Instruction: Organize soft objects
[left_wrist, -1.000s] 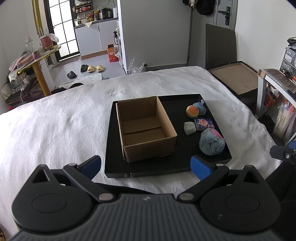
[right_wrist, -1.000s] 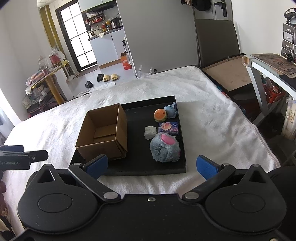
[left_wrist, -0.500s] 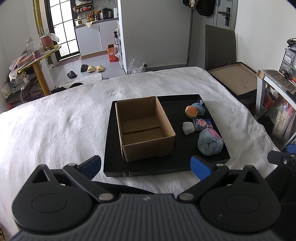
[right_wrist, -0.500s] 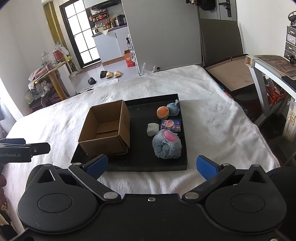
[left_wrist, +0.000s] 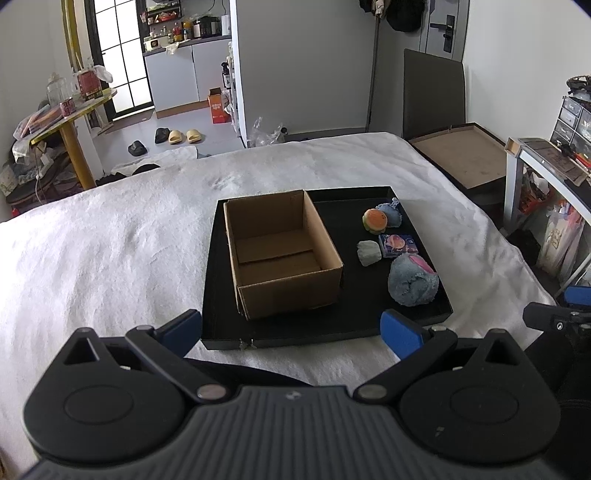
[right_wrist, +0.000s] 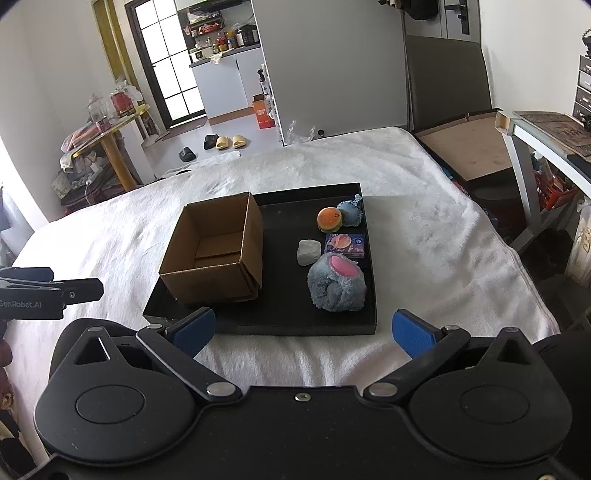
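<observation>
A black tray lies on a white blanket. An open cardboard box, with nothing inside, stands on its left half. To the right lie a big blue plush with a pink patch, a grey lump, a purple packet, an orange burger toy and a small blue plush. My left gripper and right gripper hover open before the tray's near edge, holding nothing.
The white blanket covers the whole bed-like surface. A brown board and a white desk stand to the right. Slippers and an orange carton lie on the far floor. A cluttered yellow table is at left.
Both grippers have drifted slightly; the tray and box sit a little lower and more central in the right wrist view. Nothing was taken hold of.
</observation>
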